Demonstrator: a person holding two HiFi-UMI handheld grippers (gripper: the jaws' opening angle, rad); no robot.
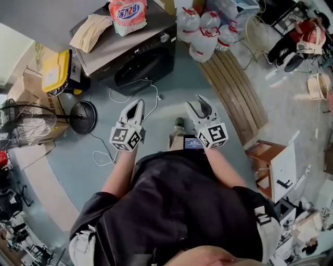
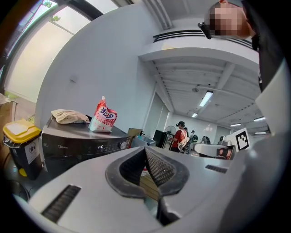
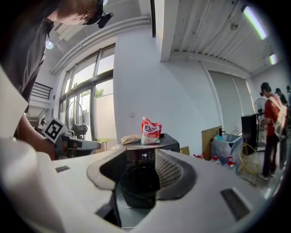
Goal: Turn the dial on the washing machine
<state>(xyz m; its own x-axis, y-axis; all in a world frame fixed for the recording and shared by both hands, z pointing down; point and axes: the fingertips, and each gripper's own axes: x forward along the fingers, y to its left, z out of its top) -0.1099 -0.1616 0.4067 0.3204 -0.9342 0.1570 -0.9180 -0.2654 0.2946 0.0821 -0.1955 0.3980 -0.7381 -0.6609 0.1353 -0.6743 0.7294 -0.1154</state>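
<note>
- Dial (image 1: 165, 37): a small round silvery knob at the right end of the washer's (image 1: 140, 65) dark glossy front panel. It's well apart from both grippers and not touched yet.
- Right hand-held gripper (image 3: 140, 151): jaws spread, nothing between them. The washer's panel and round door sit framed in the gap, so I judge this is the one lined up for the dial.
- Left hand-held gripper (image 2: 145, 152): pad tips pressed together, empty. It aims past the washer's right side, so it looks parked, not working.
- Both are held about level in front of the body, over the floor (image 1: 171, 88).
- Pads are dark, ribbed and curved, which should bite on a round knob. The knob looks smooth and small, so slip is my main worry.
- The flat washer top carries a soft red-and-white bag (image 1: 127, 14) and a crumpled beige cloth (image 1: 89, 32). Both are clear of the dial.
- A white cable (image 1: 157, 92) loops on the floor in front of the washer. I'd mind my feet on the approach.
</note>
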